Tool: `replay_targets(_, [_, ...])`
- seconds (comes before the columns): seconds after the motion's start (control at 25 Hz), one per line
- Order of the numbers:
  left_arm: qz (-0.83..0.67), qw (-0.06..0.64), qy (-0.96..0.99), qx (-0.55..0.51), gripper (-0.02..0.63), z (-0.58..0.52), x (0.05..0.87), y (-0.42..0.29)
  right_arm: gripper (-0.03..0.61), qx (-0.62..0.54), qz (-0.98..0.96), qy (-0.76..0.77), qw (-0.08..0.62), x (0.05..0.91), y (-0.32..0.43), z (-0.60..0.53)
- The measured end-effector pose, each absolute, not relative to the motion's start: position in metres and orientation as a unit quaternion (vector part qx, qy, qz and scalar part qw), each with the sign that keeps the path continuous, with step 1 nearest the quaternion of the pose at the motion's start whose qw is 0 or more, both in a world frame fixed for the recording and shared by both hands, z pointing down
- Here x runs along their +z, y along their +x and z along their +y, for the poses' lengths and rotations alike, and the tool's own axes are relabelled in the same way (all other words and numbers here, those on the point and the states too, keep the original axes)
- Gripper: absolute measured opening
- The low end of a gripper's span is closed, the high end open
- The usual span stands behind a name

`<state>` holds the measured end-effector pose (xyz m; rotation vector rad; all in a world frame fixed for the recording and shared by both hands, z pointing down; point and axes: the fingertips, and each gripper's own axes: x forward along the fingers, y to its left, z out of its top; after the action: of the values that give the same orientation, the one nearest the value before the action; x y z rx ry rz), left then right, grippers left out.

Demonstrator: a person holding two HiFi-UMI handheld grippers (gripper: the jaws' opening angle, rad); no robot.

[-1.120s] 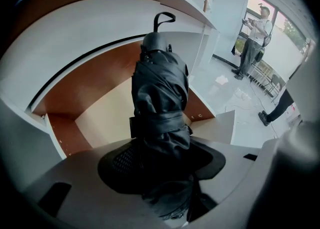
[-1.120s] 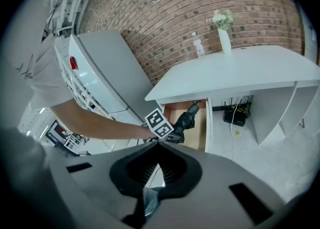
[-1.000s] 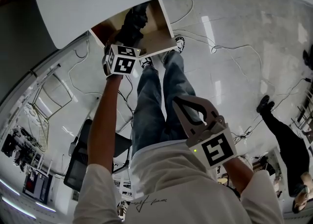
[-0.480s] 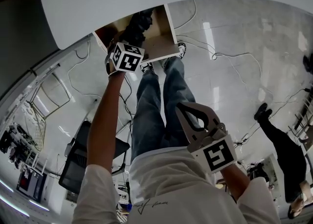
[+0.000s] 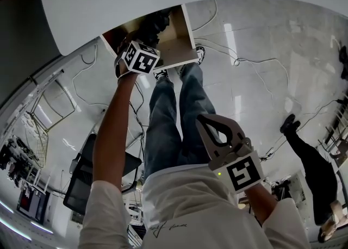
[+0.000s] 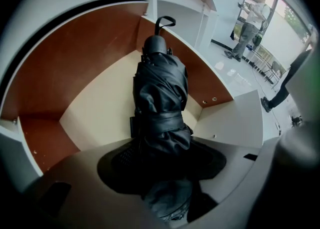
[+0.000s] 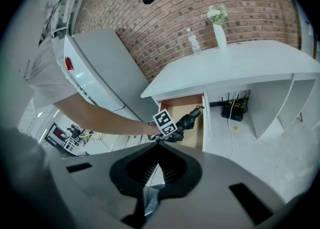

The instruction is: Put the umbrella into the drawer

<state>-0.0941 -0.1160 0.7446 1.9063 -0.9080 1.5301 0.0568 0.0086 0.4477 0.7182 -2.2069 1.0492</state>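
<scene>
Black umbrella (image 6: 160, 88) | left claw (image 6: 162, 150) gripping | pointing into wooden drawer (image 6: 100, 108)

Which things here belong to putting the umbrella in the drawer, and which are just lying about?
Job: umbrella, left gripper holding it, open drawer.
Lying about: flower vase, bottle, floor cable, chair, idle right gripper.

On my feed I see a white short-sleeved T-shirt (image 5: 185, 204) at bottom centre, small dark script on it, and blue jeans (image 5: 174, 117) running up to dark shoes (image 5: 199, 51). The left gripper (image 5: 144, 41) and right gripper (image 5: 202, 120) are grey, each with a black-and-white marker cube (image 5: 140, 57); a green light (image 5: 219, 174) glows by the right one
</scene>
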Motion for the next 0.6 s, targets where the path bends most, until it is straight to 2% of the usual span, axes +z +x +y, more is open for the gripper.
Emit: replay_targets(0.6, [-0.328,0.268,0.697,0.578,0.266,-0.128,0.767,-0.088,0.015,0.404,-0.819,0.275,0.299,0.458,0.065,0.006])
